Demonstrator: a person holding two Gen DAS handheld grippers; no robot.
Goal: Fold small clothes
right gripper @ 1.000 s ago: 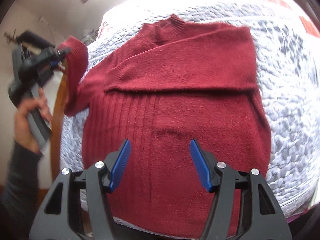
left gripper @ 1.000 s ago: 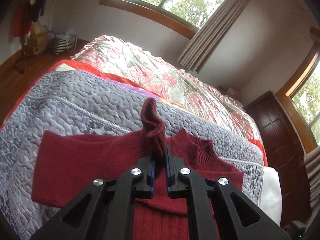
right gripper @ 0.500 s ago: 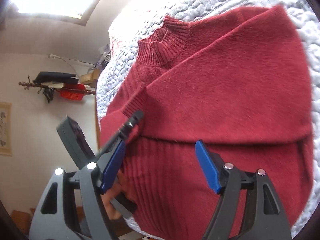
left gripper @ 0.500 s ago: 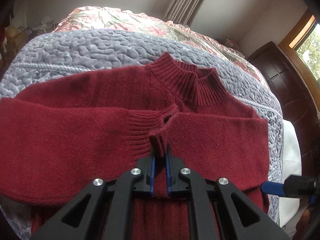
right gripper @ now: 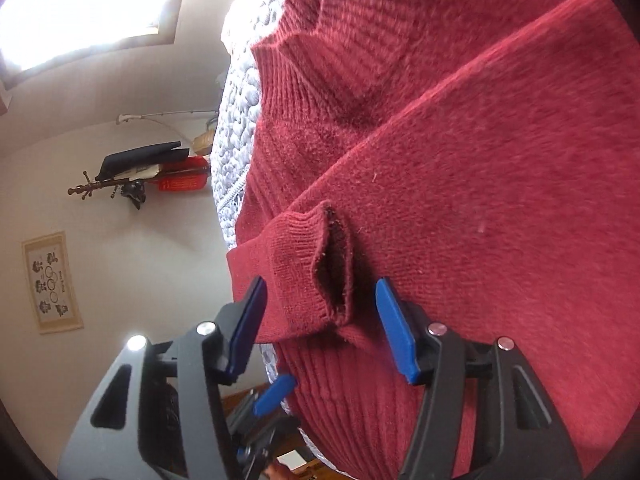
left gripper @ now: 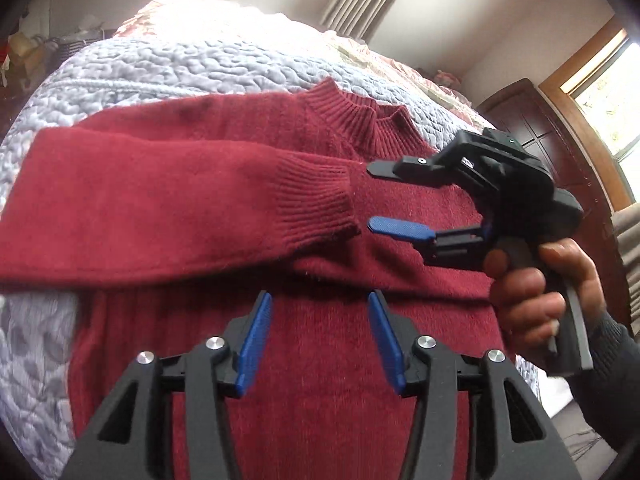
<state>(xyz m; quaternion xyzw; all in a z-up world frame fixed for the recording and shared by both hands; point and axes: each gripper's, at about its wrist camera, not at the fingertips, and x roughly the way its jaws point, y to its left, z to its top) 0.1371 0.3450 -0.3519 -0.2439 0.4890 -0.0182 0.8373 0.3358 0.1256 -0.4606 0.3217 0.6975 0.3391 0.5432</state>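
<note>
While one sweater (left gripper: 280, 360) lies flat, two grippers gape.

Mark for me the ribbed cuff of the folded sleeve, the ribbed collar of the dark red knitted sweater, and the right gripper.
Ribbed cuff of the folded sleeve (left gripper: 316, 204): left wrist view, middle of the ribbing.
Ribbed collar of the dark red knitted sweater (left gripper: 352, 118): left wrist view, its front band.
Right gripper (left gripper: 370, 196): left wrist view, between its open fingertips.
</note>
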